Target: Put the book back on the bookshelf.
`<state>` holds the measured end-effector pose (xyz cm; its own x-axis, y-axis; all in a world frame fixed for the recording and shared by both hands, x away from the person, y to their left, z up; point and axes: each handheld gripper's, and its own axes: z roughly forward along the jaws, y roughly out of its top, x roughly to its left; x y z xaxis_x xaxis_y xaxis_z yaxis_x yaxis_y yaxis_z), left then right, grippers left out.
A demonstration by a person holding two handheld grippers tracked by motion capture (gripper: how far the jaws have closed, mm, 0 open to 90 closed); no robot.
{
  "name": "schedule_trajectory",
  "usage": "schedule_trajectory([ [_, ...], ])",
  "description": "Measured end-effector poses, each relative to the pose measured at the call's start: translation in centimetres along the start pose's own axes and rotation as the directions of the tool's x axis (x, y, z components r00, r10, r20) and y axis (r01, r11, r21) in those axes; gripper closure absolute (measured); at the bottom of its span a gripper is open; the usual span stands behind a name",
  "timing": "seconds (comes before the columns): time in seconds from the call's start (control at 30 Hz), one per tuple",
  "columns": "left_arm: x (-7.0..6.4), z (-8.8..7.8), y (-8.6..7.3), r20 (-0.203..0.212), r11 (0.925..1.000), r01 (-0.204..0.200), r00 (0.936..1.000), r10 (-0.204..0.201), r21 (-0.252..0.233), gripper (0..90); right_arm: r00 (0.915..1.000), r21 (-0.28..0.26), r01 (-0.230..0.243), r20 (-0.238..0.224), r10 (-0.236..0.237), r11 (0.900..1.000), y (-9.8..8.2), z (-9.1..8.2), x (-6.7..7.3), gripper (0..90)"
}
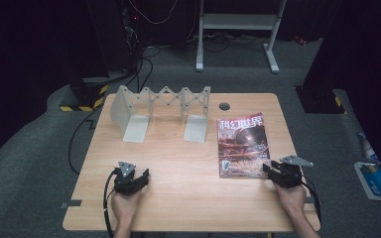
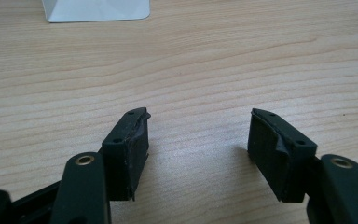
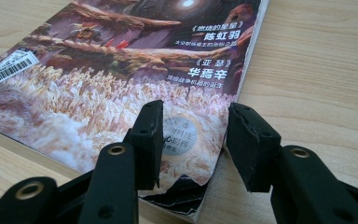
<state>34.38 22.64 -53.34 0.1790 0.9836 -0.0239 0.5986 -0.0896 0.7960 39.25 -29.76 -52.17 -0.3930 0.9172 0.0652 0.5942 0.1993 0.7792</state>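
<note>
Near the table's right edge, the magazine is lain flat, and its near right corner is straddled by the right gripper, jaws apart. That curled corner should be pinched gently. Far left, the left gripper is held apart over bare table.

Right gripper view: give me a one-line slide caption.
Right gripper, jaws open, poised over the near corner of a magazine lying flat on the wooden table.

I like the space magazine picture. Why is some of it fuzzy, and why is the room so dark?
Right gripper view: the magazine cover blurs toward its far top edge. High view: light falls on the table, the floor behind stays dark. Left gripper view: soft shadows beside the left gripper.
</note>
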Motion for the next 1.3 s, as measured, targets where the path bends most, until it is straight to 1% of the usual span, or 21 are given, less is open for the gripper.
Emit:
schedule_trajectory([
  [0.1,0.1,-0.1,0.0,0.009,0.9999,0.011,0.9999,-0.011,-0.001,38.9,0.9999,-0.007,0.013,0.000,-0.013,1.000,-0.2,-0.1,0.3,56.6],
  [0.13,0.1,-0.1,0.1,0.012,0.9999,0.013,0.9998,-0.013,-0.002,39.0,1.0000,-0.006,0.007,0.000,-0.007,1.000,-0.2,-0.2,0.5,56.6],
  [0.17,0.1,-0.1,0.1,0.016,0.9999,0.015,0.9998,-0.015,-0.003,39.0,0.9999,-0.009,0.016,-0.002,-0.016,1.000,-0.3,-0.2,0.5,56.6],
  [0.23,0.1,-0.1,0.1,0.027,0.9998,0.016,0.9995,-0.016,-0.007,39.5,0.9999,-0.008,0.012,-0.004,-0.012,1.000,-0.4,-0.3,0.7,56.5],
  [0.37,0.2,-0.1,0.1,0.042,0.9998,0.017,0.9990,-0.016,-0.014,42.4,0.9997,-0.009,0.022,-0.008,-0.022,1.000,-0.5,-0.4,1.1,56.5],
  [0.4,0.2,-0.1,0.1,0.043,0.9997,0.019,0.9989,-0.018,-0.017,42.7,0.9998,-0.009,0.018,-0.010,-0.018,1.000,-0.6,-0.5,1.2,56.5],
  [0.47,0.2,-0.1,0.1,0.050,0.9996,0.023,0.9985,-0.022,-0.020,43.3,0.9994,-0.012,0.031,-0.013,-0.031,0.999,-0.7,-0.5,1.4,56.5],
  [0.53,0.1,0.0,0.2,0.061,0.9991,0.036,0.9975,-0.035,-0.021,43.3,0.9993,-0.013,0.034,-0.016,-0.034,0.999,-0.7,-0.6,1.5,56.5],
  [0.57,0.0,0.0,0.2,0.067,0.9990,0.039,0.9971,-0.037,-0.023,43.3,0.9991,-0.013,0.039,-0.018,-0.039,0.999,-0.8,-0.6,1.6,56.4],
  [0.67,-0.2,0.1,0.3,0.086,0.9984,0.047,0.9954,-0.044,-0.032,43.3,0.9993,-0.017,0.031,-0.023,-0.031,0.999,-0.9,-0.6,1.8,56.4],
  [0.8,-0.5,0.2,0.4,0.114,0.9973,0.058,0.9921,-0.053,-0.045,43.9,0.9991,-0.027,0.033,-0.026,-0.034,0.999,-1.1,-0.7,2.0,56.4],
  [0.87,-0.7,0.2,0.5,0.120,0.9978,0.051,0.9917,-0.046,-0.043,44.0,0.9988,-0.028,0.039,-0.028,-0.040,0.999,-1.1,-0.7,2.0,56.4],
  [0.93,-1.1,0.3,0.7,0.114,0.9993,0.027,0.9932,-0.024,-0.026,43.0,0.9989,-0.030,0.039,-0.027,-0.039,0.999,-1.2,-0.7,2.1,56.4],
  [1.03,-1.8,0.3,1.3,0.131,0.9997,0.020,0.9912,-0.019,-0.010,39.8,0.9987,-0.036,0.041,-0.027,-0.042,0.999,-1.2,-0.7,2.1,56.4],
  [1.1,-2.4,0.2,1.7,0.144,0.9994,0.030,0.9892,-0.028,-0.014,38.4,0.9989,-0.037,0.037,-0.028,-0.038,0.999,-1.3,-0.7,2.1,56.4],
  [1.13,-2.4,0.2,1.7,0.144,0.9994,0.030,0.9892,-0.028,-0.014,38.2,0.9989,-0.038,0.037,-0.028,-0.038,0.999,-1.3,-0.7,2.1,56.4],
  [1.2,-3.1,0.2,2.1,0.165,0.9997,0.021,0.9860,-0.019,-0.011,38.1,0.9989,-0.039,0.037,-0.028,-0.038,0.999,-1.3,-0.7,2.0,56.3],
  [1.27,-3.7,0.2,2.4,0.181,0.9999,-0.002,0.9836,0.004,-0.011,38.1,0.9989,-0.040,0.037,-0.029,-0.038,0.999,-1.3,-0.7,2.0,56.3],
  [1.3,-4.1,0.3,2.6,0.192,0.9999,-0.009,0.9814,0.011,-0.011,38.1,0.9989,-0.040,0.037,-0.029,-0.038,0.999,-1.3,-0.7,2.1,56.3],
])
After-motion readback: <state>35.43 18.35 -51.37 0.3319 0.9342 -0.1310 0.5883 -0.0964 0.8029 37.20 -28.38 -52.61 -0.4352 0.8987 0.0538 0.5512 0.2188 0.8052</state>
